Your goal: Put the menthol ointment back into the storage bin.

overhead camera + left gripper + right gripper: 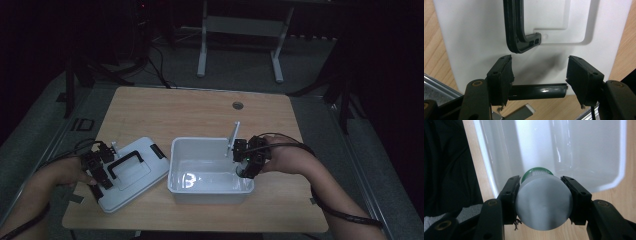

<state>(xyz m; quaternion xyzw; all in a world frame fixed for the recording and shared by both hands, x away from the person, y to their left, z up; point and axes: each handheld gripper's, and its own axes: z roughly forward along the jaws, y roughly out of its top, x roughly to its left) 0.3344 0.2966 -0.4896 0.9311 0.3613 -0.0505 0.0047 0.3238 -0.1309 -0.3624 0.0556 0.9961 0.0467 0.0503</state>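
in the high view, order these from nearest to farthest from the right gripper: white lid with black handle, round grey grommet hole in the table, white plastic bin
1. The white plastic bin, directly under the right gripper, which hangs over its right end.
2. The round grey grommet hole, at the table's far edge, beyond the gripper.
3. The white lid with black handle, across the bin on the left, by the left gripper.

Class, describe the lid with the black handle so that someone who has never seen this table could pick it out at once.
Start at the wooden table and find the open white bin near its front edge. Just to the bin's left lies the lid, flat on the table under the left gripper. It is the flat white panel with a black handle on top.
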